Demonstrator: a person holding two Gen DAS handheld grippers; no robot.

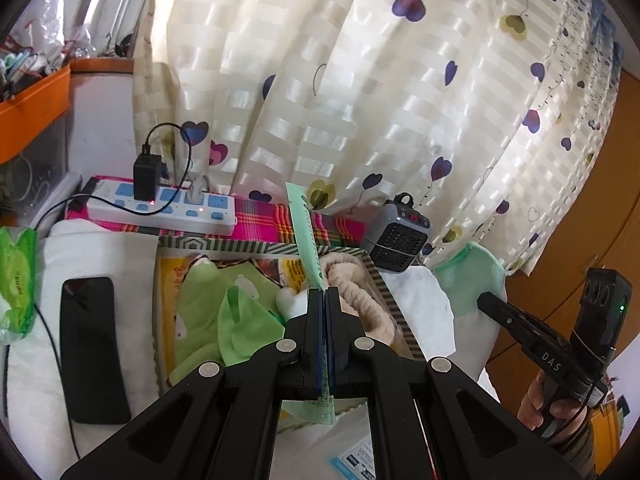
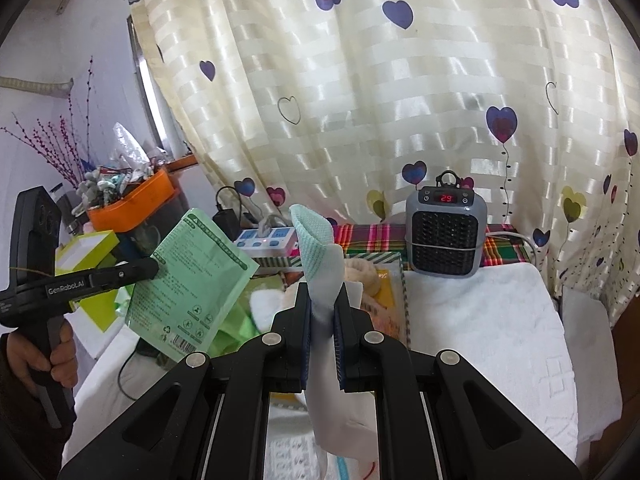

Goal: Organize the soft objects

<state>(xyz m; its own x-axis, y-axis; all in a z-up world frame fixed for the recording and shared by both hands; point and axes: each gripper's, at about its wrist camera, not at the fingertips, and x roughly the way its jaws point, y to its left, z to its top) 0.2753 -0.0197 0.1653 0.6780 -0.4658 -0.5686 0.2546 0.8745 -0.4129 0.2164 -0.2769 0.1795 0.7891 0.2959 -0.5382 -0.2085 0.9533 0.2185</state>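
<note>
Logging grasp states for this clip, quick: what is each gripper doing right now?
Left gripper: closed on a flat green packet.
Right gripper: closed on a white sock with a green mesh toe.

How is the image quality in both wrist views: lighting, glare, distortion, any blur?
Left wrist view: daylight glows through the curtain, leaving sheen bands; fisheye bends the edges, with dark corner vignetting; the left tool and the green packet it holds look sharp. Right wrist view: same backlit curtain and warping; the right tool and sock are crisp, and the heater display is readable.
</note>
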